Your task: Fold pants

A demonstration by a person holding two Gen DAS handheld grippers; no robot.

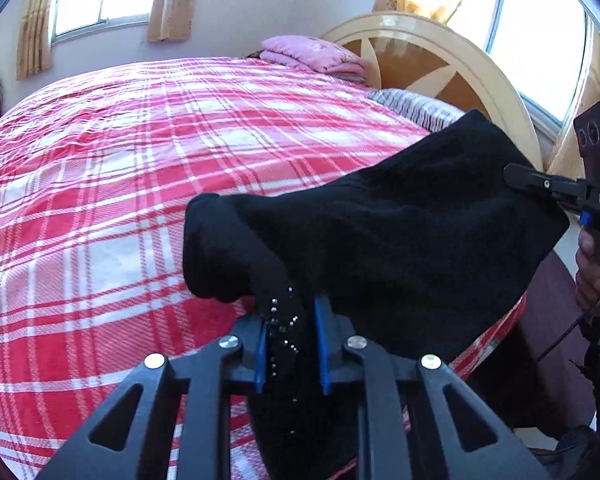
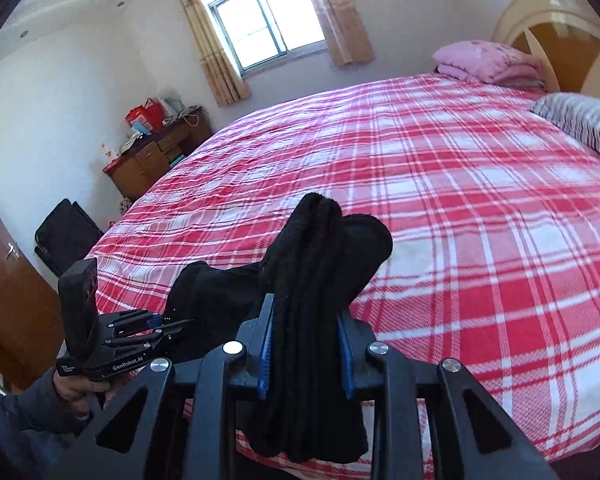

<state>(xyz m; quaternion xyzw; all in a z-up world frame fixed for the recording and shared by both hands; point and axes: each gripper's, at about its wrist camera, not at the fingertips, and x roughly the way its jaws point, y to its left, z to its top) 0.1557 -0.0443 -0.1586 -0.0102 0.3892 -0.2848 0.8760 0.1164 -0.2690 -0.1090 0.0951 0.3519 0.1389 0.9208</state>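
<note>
The black pants (image 1: 400, 232) hang stretched in the air between my two grippers, above the near edge of the bed. My left gripper (image 1: 290, 328) is shut on one end of the pants, a part with small shiny studs. My right gripper (image 2: 306, 336) is shut on a bunched, thick fold of the pants (image 2: 320, 248). In the left wrist view the right gripper (image 1: 540, 186) shows at the right, clamped on the cloth. In the right wrist view the left gripper (image 2: 168, 326) shows at the lower left, holding the other end.
The bed (image 1: 140, 168) has a red and white plaid cover. A folded pink blanket (image 2: 484, 60) and a striped pillow (image 2: 580, 120) lie by the headboard (image 1: 440, 68). A wooden dresser (image 2: 156, 156) and a black bag (image 2: 66, 236) stand at the far side.
</note>
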